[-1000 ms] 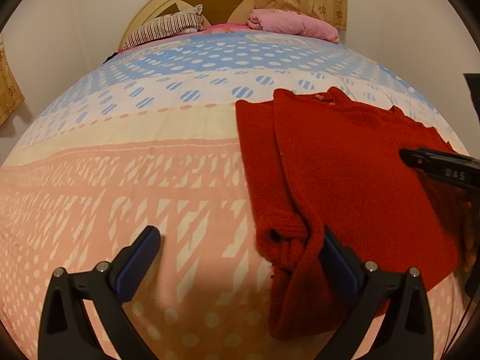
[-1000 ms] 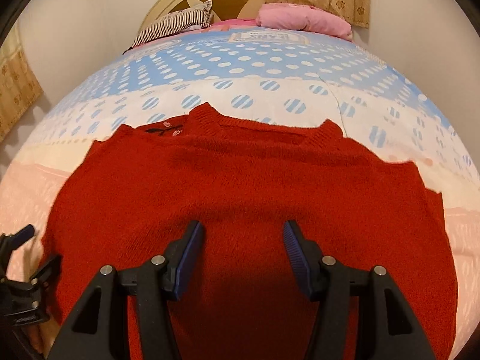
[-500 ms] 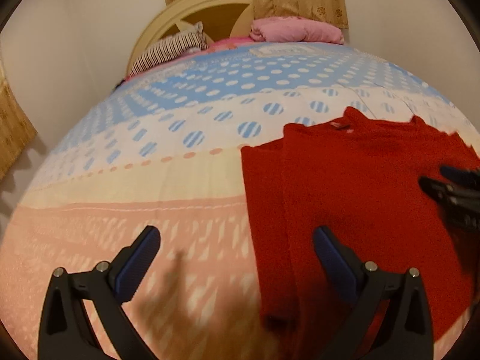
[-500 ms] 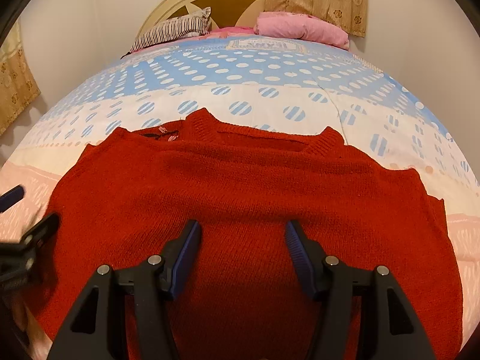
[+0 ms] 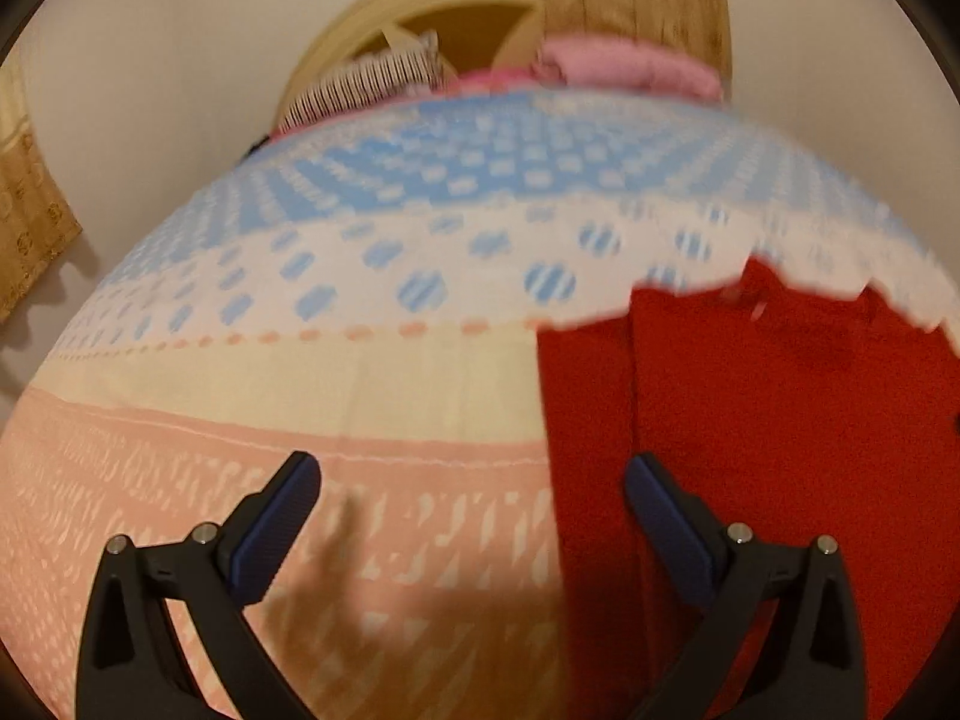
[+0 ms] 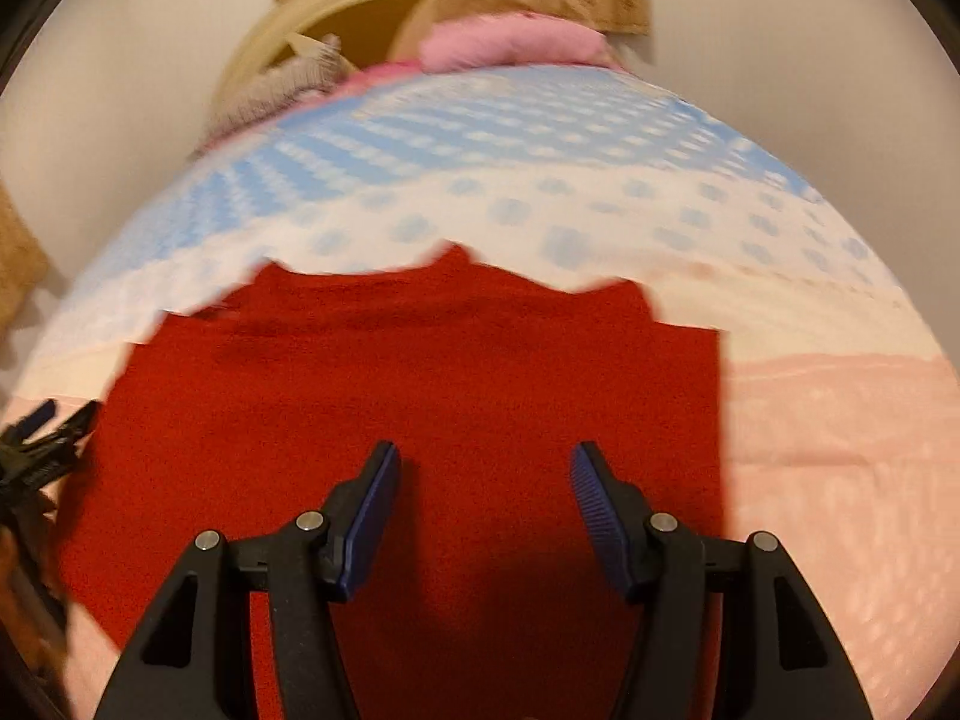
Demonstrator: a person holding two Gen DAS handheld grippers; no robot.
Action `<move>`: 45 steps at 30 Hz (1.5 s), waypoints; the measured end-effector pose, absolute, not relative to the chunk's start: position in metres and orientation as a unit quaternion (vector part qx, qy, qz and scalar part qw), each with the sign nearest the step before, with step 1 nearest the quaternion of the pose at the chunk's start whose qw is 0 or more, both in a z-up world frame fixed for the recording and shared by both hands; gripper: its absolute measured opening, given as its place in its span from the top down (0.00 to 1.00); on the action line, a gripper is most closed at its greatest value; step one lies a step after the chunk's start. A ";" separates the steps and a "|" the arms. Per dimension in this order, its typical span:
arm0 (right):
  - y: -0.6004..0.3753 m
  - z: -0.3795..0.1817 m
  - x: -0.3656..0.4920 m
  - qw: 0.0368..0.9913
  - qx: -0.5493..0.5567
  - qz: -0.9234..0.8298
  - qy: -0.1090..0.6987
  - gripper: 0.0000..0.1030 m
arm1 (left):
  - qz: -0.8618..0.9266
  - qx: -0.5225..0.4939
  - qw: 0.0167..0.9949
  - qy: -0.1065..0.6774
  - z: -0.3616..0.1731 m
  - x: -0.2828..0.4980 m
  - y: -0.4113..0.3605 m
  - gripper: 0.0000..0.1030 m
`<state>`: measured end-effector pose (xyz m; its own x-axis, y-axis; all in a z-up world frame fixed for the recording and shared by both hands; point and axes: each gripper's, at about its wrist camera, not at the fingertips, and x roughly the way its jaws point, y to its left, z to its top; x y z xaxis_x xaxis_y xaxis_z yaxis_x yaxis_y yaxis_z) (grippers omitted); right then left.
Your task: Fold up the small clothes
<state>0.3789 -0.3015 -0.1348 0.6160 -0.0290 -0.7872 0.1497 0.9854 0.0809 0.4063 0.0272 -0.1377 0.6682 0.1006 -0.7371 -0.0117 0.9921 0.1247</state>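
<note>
A red knitted sweater (image 6: 420, 396) lies flat on the bed, its neckline toward the headboard. In the left wrist view the sweater (image 5: 768, 432) fills the right side, with one folded strip along its left edge. My left gripper (image 5: 471, 474) hangs open over that left edge, its right finger above the red knit and its left finger above the bedspread. My right gripper (image 6: 483, 462) stands open above the sweater's lower middle, with nothing between its fingers. At the far left of the right wrist view the left gripper (image 6: 42, 438) shows beside the sweater.
The bedspread (image 5: 300, 396) has pink, cream and blue dotted bands. A striped pillow (image 5: 360, 90) and a pink pillow (image 5: 624, 66) lie by the wooden headboard (image 5: 444, 12). Curtains (image 5: 30, 222) hang at the left wall. Bare bedspread (image 6: 840, 450) lies right of the sweater.
Both views have shifted and blurred. The left gripper moved forward along the sweater's left edge, past the bunched sleeve end. The right gripper moved right, so the sweater's right edge now shows.
</note>
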 end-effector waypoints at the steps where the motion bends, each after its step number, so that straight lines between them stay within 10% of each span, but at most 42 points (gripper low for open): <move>1: -0.310 -0.143 0.384 0.891 0.071 -0.047 0.446 0.41 | 0.031 0.053 0.910 0.411 -0.141 0.408 0.027 0.00; 23: -0.162 -0.144 0.471 0.873 0.011 0.039 0.486 0.38 | 0.023 -0.056 0.913 0.403 -0.146 0.373 0.058 0.00; 45: -0.096 -0.127 0.291 0.923 -0.105 0.132 0.346 0.38 | -0.001 -0.079 0.908 0.411 -0.148 0.369 0.063 0.00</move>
